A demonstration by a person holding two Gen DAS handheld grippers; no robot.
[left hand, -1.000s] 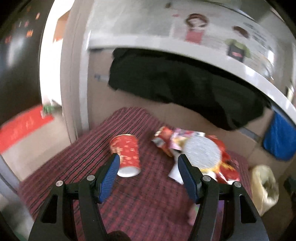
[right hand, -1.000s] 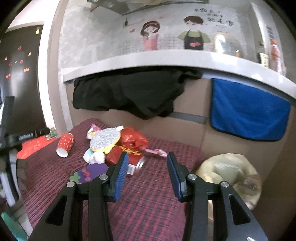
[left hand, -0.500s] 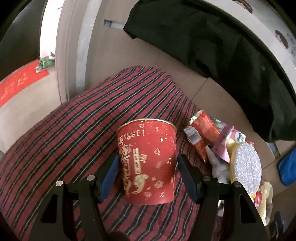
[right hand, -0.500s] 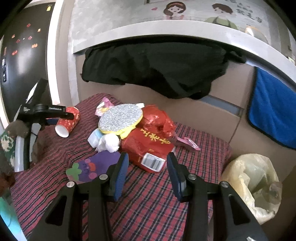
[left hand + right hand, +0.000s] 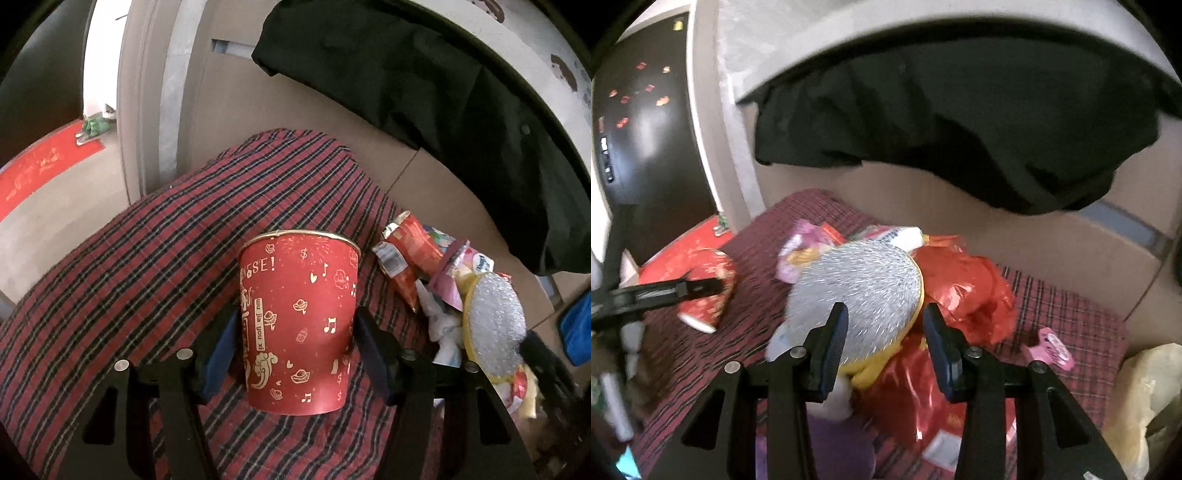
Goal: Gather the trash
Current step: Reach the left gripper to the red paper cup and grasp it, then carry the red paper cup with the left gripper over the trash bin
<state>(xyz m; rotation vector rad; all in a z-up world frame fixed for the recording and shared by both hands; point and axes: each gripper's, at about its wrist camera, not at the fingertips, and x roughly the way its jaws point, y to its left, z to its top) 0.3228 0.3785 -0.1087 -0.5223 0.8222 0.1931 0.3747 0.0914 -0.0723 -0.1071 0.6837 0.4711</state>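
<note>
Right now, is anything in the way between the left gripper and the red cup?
No, nothing visible is. The red cup lies on the plaid cloth, already between the left gripper's fingers. The wrapper pile sits off to one side, clear of it.

A red paper cup printed with gold symbols is seen lying on its side on red plaid fabric, rim pointing away. Just beside it a heap of trash is piled: a round silver glitter disc with a yellow edge, crumpled red foil wrappers, a torn red snack packet and white crumpled paper. A pink clip lies apart.
</note>
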